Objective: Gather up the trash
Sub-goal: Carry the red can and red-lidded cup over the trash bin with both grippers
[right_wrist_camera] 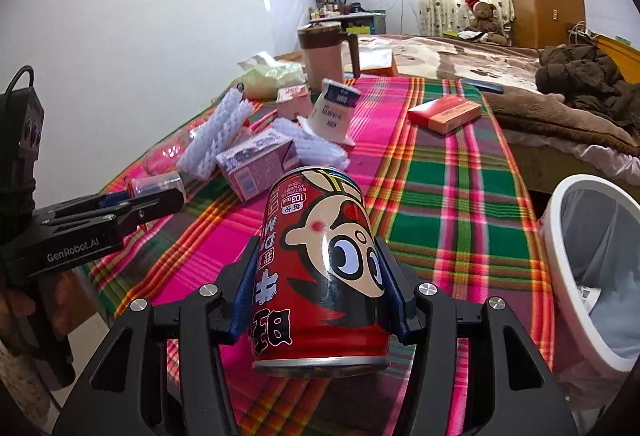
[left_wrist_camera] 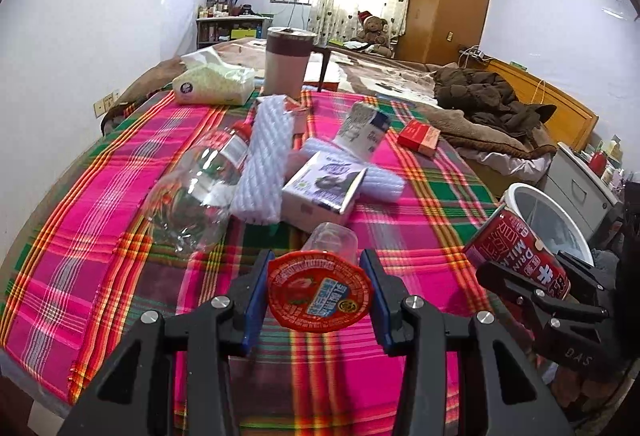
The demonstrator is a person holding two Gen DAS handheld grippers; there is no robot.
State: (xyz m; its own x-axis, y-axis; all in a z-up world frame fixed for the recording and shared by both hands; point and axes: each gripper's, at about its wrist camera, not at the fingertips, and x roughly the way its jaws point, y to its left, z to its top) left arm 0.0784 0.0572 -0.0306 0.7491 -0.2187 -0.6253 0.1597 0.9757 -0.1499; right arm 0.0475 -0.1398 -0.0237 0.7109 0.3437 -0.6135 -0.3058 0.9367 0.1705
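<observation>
Both your grippers are loaded, near the table's near edge.
Your left gripper (left_wrist_camera: 316, 292) clamps a clear jelly cup (left_wrist_camera: 320, 290) above the plaid cloth (left_wrist_camera: 100, 236); your right gripper (right_wrist_camera: 320, 288) clamps a red can (right_wrist_camera: 320, 268), with the white bin (right_wrist_camera: 560, 236) just beside the table's right edge.

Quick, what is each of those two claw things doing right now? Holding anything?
Left gripper: jaws closed on a small clear jelly cup with a red foil lid.
Right gripper: jaws closed on a red drink can.

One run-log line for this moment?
left gripper: shut on jelly cup | right gripper: shut on red can | white bin: beside table
</observation>
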